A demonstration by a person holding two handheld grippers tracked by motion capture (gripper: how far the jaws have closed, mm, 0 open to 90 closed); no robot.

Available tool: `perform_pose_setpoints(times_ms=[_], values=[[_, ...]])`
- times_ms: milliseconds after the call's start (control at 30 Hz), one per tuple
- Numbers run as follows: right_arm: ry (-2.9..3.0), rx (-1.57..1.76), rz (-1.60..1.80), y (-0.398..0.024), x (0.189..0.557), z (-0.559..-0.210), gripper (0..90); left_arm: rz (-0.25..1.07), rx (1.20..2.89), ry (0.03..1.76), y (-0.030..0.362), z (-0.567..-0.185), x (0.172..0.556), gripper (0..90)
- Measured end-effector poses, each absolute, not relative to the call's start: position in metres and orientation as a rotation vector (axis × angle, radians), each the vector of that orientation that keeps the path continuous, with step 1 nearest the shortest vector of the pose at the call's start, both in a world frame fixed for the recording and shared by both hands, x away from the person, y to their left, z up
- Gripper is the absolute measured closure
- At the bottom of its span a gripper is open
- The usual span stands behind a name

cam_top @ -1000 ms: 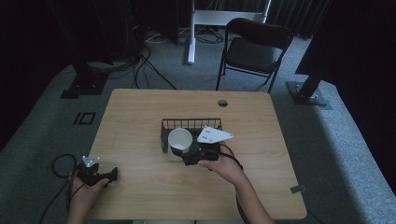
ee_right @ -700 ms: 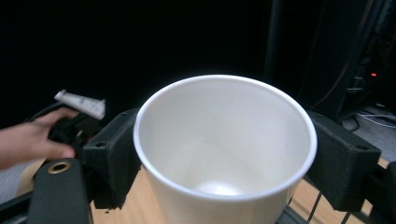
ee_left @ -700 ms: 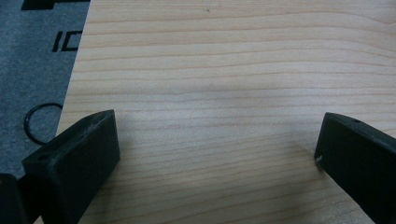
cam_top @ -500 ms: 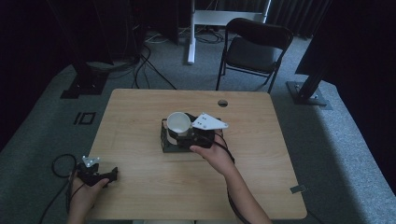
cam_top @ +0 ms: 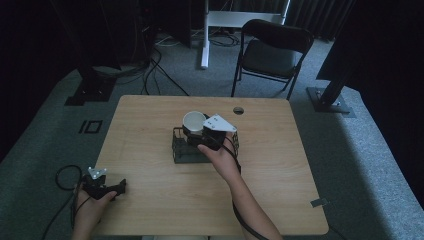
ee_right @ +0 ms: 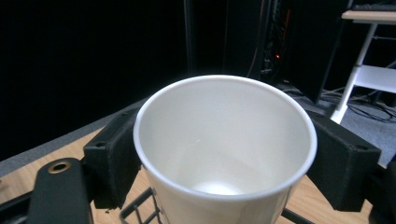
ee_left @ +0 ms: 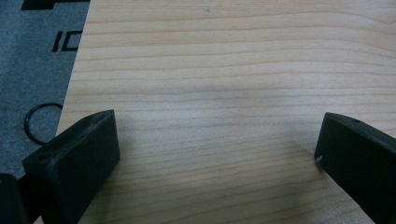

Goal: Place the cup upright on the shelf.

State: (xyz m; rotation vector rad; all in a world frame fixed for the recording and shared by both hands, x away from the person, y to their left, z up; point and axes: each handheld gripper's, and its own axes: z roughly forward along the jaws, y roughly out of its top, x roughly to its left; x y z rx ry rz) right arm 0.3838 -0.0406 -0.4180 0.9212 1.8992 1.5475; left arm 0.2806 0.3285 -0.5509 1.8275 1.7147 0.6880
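While clamped between the jaws of the right gripper (cam_top: pixel 200 135), white paper cup (ee_right: pixel 224 154) held upright, empty, over the black wire basket (cam_top: pixel 181 150) at mid-counter. Beyond the basket, a round hole (cam_top: pixel 238 110) near the counter (cam_top: pixel 280 190) far edge; folding chair (cam_top: pixel 270 52) past that. Left of the basket, near the front corner, left gripper (ee_left: pixel 215 154) spread wide over bare wood. Broad open wood right of the basket.

The light wooden bench (cam_top: pixel 150 125) is bare all around its middle. One thing stands in the way there — a black wire basket (cam_top: pixel 186 150). A white paper cup (cam_top: pixel 193 121) sits above it, squeezed by the right hand-held gripper (cam_top: pixel 196 131). The left hand-held gripper (cam_top: pixel 119 187), jaws wide apart, rests at the near left edge.
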Motion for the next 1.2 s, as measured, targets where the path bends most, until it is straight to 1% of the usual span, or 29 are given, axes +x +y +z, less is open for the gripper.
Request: perform_pose_setpoints(times_ms=[500, 967, 1200], values=[[1.949, 0.995, 1.460, -0.028, 0.399, -0.452, 19.0, 0.688, 1.828, 1.715, 0.328, -0.551, 0.281, 0.3], [1.985, 1.019, 1.416, -0.026, 0.403, -0.469, 19.0, 0.688, 1.828, 1.715, 0.328, -0.551, 0.281, 0.3], [1.991, 1.013, 1.426, -0.027, 0.402, -0.469, 18.9, 0.688, 1.828, 1.715, 0.328, -0.551, 0.281, 0.3]])
